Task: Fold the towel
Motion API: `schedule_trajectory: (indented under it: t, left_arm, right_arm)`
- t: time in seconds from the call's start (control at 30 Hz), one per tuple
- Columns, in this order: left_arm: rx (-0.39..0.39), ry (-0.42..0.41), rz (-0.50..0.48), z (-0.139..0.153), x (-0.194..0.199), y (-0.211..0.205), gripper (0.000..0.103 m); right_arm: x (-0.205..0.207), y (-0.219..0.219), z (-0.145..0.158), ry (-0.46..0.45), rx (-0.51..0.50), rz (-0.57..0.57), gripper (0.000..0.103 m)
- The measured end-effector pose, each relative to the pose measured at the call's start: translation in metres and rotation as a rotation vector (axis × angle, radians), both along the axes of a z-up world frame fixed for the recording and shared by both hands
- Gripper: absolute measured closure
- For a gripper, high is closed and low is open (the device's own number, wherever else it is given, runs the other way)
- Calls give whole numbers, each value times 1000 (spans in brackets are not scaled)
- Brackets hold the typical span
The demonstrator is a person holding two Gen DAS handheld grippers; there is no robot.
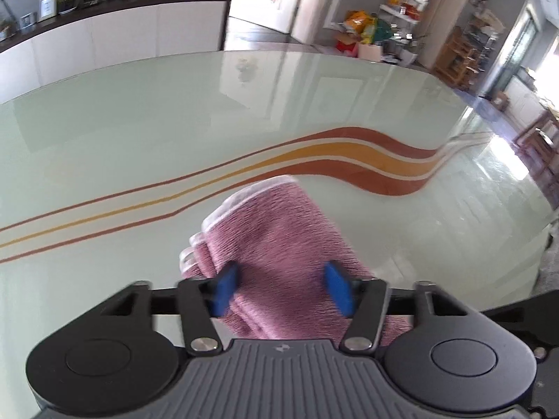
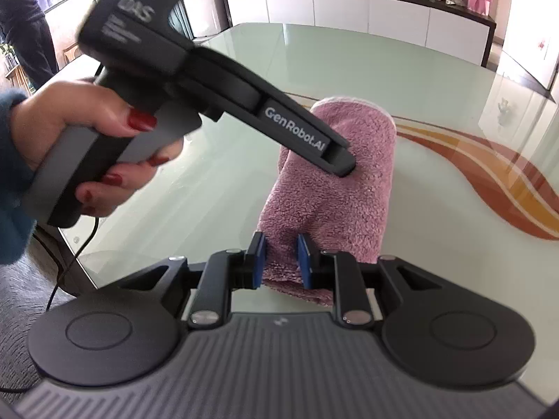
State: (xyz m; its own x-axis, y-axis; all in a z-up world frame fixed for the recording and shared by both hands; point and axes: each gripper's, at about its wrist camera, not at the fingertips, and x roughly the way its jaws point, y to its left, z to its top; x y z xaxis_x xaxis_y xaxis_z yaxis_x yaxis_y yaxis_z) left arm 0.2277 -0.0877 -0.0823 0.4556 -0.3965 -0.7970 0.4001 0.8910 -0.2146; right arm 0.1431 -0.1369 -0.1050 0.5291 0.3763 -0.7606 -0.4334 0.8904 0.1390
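bright daylight throughout, no dim zones. glossy pale green glass worktop (image 1: 139,132) mirrors cabinets and doorway; blown-out glare at right edge of left wrist view. strong fisheye bending at borders. folded pink terry towel (image 1: 279,230) slightly motion-blurred; black handheld left gripper (image 2: 344,166) smeared near top.

A glass table (image 1: 139,132) with wavy orange stripes (image 1: 367,153), a white sideboard (image 2: 367,10) behind it

Worktop (image 1: 174,122): glass surface bare on all sides of towel (image 2: 335,181); open passage left, right, beyond. 
Obstacles: towel bundle mid-surface; left claw (image 1: 284,288) over its middle; right claw (image 2: 282,262) at its near end. 
Sideboard (image 2: 367,10) past far edge, well apart.
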Motion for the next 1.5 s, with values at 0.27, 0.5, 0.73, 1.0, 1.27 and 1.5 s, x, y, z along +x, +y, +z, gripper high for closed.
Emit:
schedule_trajectory:
  t: [0.27,0.5,0.73,1.0,1.27,1.5]
  left_arm:
    - [-39,-109,13,21,-17,-7,42]
    - [-123,-240,74,66,-43,6,31]
    - [23,-330,63,74,-85,-4,26]
    - [56,-287,51,53,-123,-8,26]
    - [45,-242,68,36,-132,5,26]
    - [50,-221,65,26,-140,11,26]
  right_arm:
    - [-10,-3,6,-36,35,-22,78]
    - [-28,4,22,-127,-44,-37,49]
    - [-39,-5,31,-136,-24,-91,47]
    - [-44,-4,27,-130,-38,-102,46]
    - [-54,-3,26,-133,-42,-97,42]
    - [-67,-9,28,-141,-59,-112,41]
